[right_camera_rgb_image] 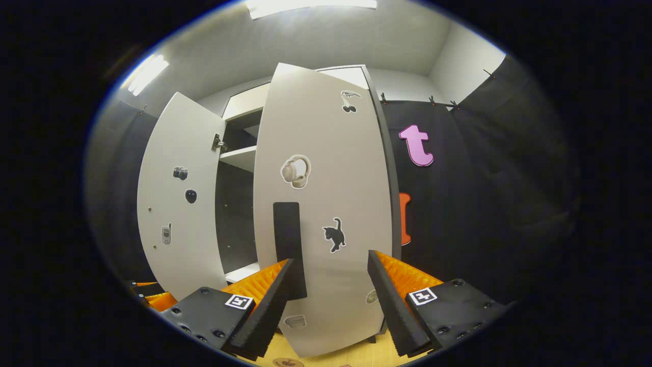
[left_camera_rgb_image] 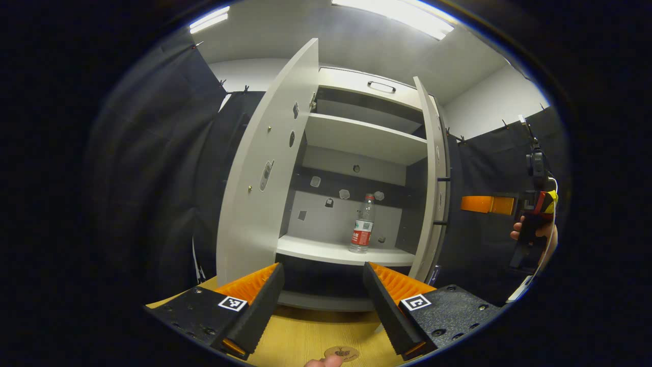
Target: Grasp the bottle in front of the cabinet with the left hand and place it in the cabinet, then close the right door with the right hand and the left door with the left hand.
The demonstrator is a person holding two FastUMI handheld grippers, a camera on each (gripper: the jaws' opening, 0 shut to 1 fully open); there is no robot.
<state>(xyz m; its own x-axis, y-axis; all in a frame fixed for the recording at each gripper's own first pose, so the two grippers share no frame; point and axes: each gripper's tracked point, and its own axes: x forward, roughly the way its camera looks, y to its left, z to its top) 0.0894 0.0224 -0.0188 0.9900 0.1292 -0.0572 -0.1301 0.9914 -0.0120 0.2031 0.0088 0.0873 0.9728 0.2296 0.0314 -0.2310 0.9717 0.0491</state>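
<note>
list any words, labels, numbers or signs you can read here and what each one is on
No text can be read as words.
Bottle on the cabinet shelf: a red and white label, print too small to read.
Right door: picture stickers only (headphones, cat, cherries), no words.
Left door: small picture stickers, no words.
Left gripper and right gripper: square coded marker tags, not letters.

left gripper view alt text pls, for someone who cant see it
A clear plastic bottle stands upright on a shelf inside a white cabinet with both doors open. The open left gripper points at it, holding nothing.
</note>
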